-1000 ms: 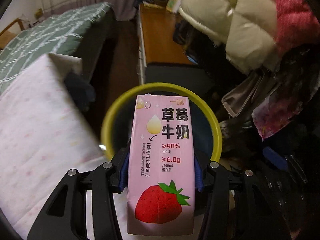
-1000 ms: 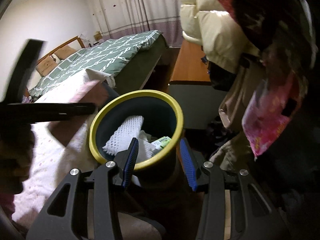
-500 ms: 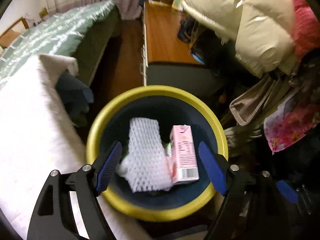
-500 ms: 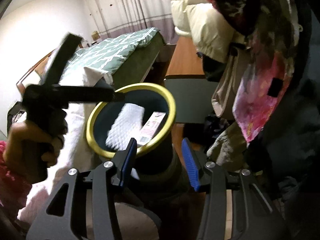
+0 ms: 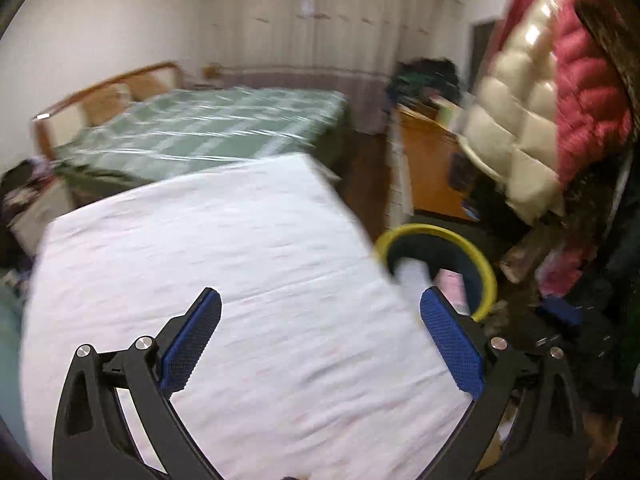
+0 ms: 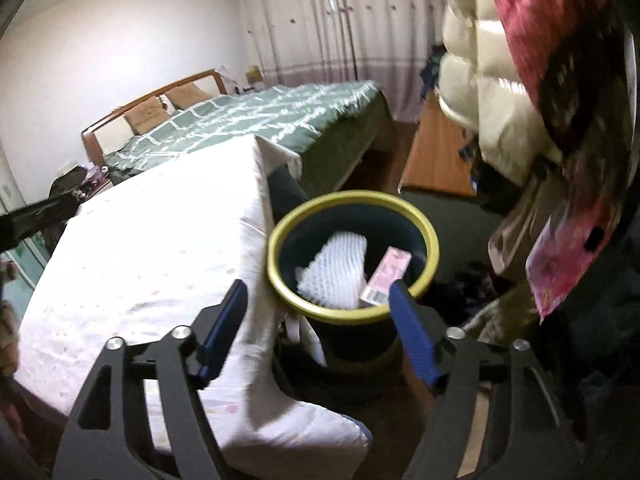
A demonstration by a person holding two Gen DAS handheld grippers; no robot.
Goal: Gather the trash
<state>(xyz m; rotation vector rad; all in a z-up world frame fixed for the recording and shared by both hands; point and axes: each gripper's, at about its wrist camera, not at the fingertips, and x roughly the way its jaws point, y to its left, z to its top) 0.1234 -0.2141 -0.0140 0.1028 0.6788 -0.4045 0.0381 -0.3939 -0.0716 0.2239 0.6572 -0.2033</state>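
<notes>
A dark bin with a yellow rim [image 6: 352, 200] stands on the floor beside the white-covered table [image 6: 160, 264]. Inside lie a white foam net [image 6: 336, 272] and the pink strawberry milk carton [image 6: 388, 276]. My right gripper [image 6: 318, 332] is open and empty, just above the bin's near rim. My left gripper [image 5: 320, 340] is open and empty, over the white tablecloth [image 5: 224, 272], with the bin [image 5: 436, 232] off to its right, where the foam net [image 5: 412, 280] and carton [image 5: 452, 288] show blurred.
A bed with a green cover [image 6: 272, 120] stands behind the table. A wooden cabinet [image 6: 436, 156] is behind the bin. Puffy cream and red jackets [image 6: 492, 76] hang at the right, with bags and clothes [image 6: 560, 264] piled below.
My left gripper opened and dropped the milk carton into the bin, then swung left and up over the table. My right gripper opened wider and drew back from around the bin.
</notes>
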